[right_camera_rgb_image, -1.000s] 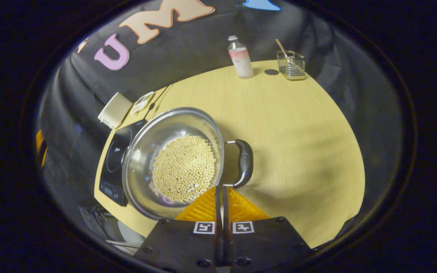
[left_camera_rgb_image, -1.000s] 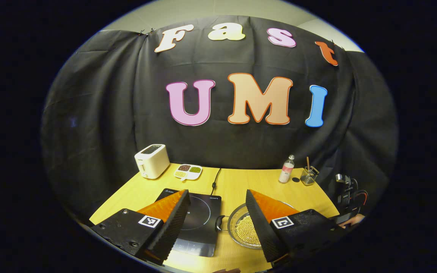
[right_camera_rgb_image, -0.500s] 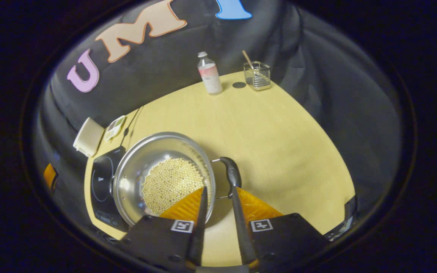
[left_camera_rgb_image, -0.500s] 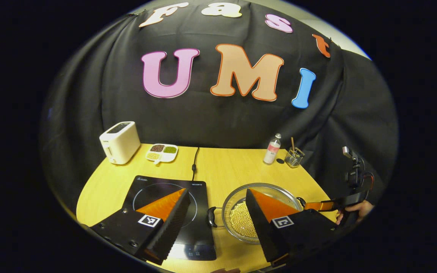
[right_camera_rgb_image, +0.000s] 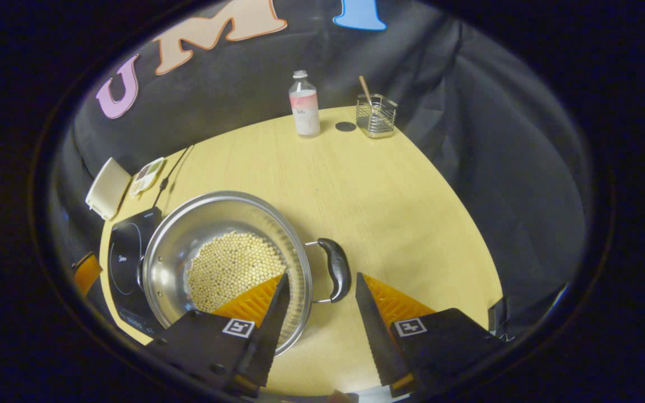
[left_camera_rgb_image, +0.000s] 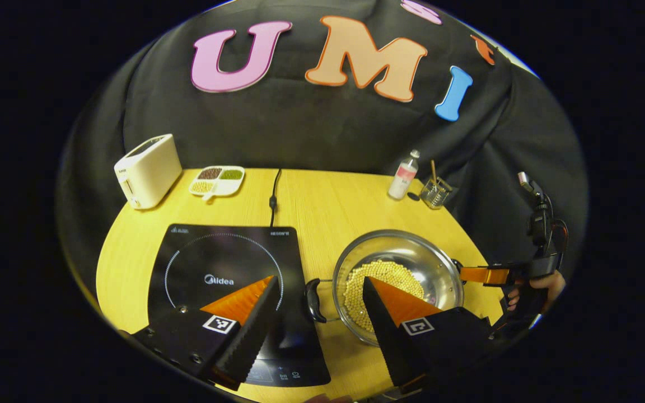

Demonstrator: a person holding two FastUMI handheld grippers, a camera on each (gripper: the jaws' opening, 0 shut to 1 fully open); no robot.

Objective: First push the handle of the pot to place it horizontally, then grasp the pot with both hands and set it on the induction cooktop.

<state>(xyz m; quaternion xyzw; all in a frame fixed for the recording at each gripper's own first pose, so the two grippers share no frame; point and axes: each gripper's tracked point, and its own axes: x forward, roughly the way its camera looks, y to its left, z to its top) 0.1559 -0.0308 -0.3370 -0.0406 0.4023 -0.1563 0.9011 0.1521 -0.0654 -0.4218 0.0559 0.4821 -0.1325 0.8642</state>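
the left gripper (left_camera_rgb_image: 318,285) is hovering with its fingers spread wide, nothing between them, above the gap where the induction cooktop (left_camera_rgb_image: 227,274) is meeting the pot (left_camera_rgb_image: 398,280). the pot's near black handle (left_camera_rgb_image: 312,292) is lying just past the fingertips, at about 12 o'clock from them. the right gripper (right_camera_rgb_image: 318,282) is likewise gaping wide and holding nothing, with the pot's other handle (right_camera_rgb_image: 338,268) sitting between its two fingertips but apart from both. in the left gripper view, that same right gripper (left_camera_rgb_image: 487,275) is showing at 3 o'clock of the pot, with a hand (left_camera_rgb_image: 535,285) gripping it from behind.

the pot is resting on the wooden table (right_camera_rgb_image: 389,207), just beside the cooktop's right edge, and is carrying a layer of pale beans (right_camera_rgb_image: 233,268). its two handles are lying at 3 and 9 o'clock in the left gripper view.

farther out, a white toaster (left_camera_rgb_image: 148,170) and a divided dish (left_camera_rgb_image: 216,180) are sitting at 11 o'clock of the cooktop, the cooktop's cable (left_camera_rgb_image: 273,193) is running toward 12, and a bottle (right_camera_rgb_image: 304,104) and a small glass holder (right_camera_rgb_image: 375,115) are standing at the table's far edge.
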